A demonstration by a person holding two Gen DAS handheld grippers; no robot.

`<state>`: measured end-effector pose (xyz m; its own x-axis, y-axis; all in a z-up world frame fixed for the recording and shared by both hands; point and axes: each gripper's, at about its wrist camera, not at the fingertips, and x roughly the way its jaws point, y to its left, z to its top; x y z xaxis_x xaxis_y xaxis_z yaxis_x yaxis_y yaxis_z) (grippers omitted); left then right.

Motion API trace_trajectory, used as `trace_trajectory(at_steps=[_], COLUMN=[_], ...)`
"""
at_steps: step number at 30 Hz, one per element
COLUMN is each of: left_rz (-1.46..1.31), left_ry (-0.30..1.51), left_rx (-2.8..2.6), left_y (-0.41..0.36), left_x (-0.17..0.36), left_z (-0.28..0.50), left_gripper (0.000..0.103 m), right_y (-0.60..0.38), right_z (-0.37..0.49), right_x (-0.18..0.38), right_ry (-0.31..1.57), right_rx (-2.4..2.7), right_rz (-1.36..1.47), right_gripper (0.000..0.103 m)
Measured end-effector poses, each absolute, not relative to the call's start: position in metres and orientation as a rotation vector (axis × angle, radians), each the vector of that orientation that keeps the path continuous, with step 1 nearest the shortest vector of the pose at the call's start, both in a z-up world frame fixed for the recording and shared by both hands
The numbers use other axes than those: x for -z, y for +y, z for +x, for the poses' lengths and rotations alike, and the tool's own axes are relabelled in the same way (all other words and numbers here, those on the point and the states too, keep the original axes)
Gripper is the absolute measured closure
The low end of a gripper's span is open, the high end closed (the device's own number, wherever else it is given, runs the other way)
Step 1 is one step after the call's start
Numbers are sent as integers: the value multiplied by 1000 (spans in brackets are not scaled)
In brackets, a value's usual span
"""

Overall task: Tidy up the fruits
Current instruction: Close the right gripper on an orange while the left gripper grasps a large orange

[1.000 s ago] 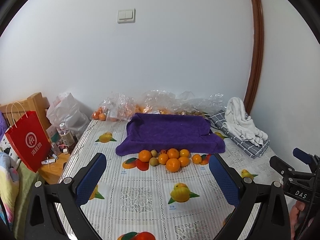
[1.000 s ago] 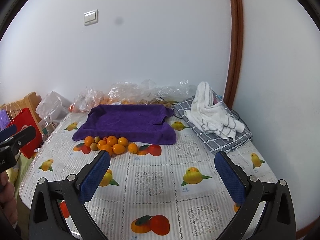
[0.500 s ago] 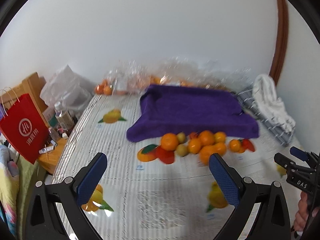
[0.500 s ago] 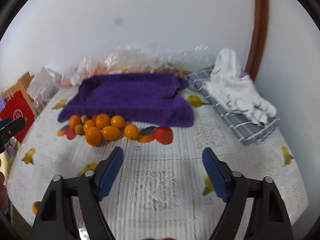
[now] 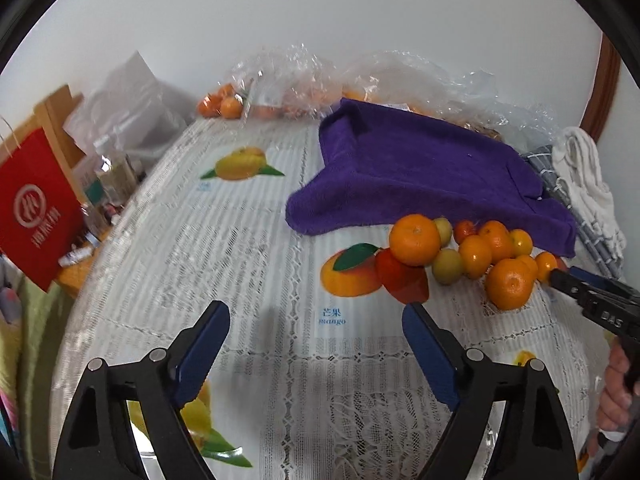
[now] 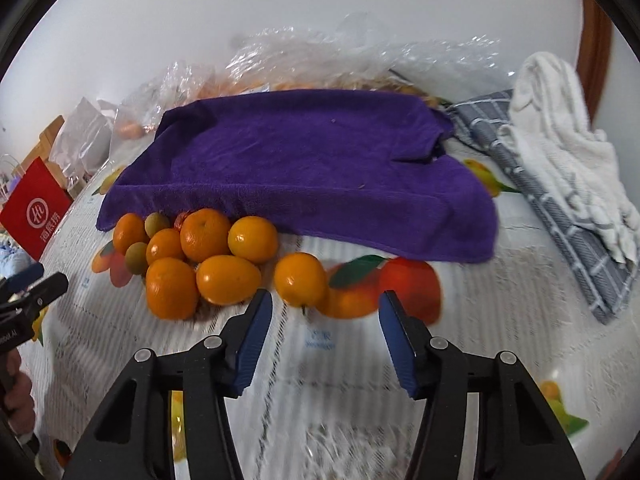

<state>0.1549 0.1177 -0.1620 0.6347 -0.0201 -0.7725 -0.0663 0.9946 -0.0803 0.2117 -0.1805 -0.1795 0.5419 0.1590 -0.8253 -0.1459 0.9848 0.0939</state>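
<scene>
A cluster of several oranges point(image 6: 206, 234) and small yellow-green fruits point(image 6: 157, 224) lies on the patterned tablecloth point(image 5: 248, 264) in front of a purple towel point(image 6: 304, 160). One orange point(image 6: 300, 278) sits apart on the cluster's right. My right gripper point(image 6: 325, 320) is open and empty, just in front of that orange. My left gripper point(image 5: 316, 330) is open and empty, left of and in front of the cluster point(image 5: 416, 240). The purple towel point(image 5: 432, 168) also shows in the left wrist view.
Clear plastic bags with more oranges point(image 5: 224, 104) lie behind the towel along the wall. A grey checked cloth point(image 6: 560, 208) with a white towel point(image 6: 560, 128) lies at the right. A red paper bag point(image 5: 36, 208) stands off the table's left edge.
Both grippers have moved forward and down toward the fruit cluster. The right gripper's fingers have narrowed somewhat and now sit close to the lone orange.
</scene>
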Motion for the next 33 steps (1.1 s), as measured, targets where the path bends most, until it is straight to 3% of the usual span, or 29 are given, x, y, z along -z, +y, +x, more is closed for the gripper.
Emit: trace_trajectory(at_steps=[8, 12, 19, 24, 28, 33], left_rz=[-110, -99, -188, -239, -296, -315], left_ry=[949, 914, 875, 905, 929, 945], left_rx=[32, 84, 157, 185, 212, 224], left_y=[114, 102, 91, 86, 83, 81], left_x=[176, 172, 160, 169, 177, 183], left_z=[165, 168, 194, 220, 230, 236], left_gripper=[16, 17, 18, 40, 46, 65], right_y=[-178, -173, -192, -213, -220, -218], right_z=[227, 230, 224, 214, 211, 208], right_x=[191, 191, 185, 188, 191, 192], right_ry=[998, 984, 979, 987, 990, 983], right_rx=[-227, -267, -249, -228, -245, -248], right_rz=[49, 51, 44, 38, 52, 29], right_gripper=[57, 71, 71, 71, 71, 71])
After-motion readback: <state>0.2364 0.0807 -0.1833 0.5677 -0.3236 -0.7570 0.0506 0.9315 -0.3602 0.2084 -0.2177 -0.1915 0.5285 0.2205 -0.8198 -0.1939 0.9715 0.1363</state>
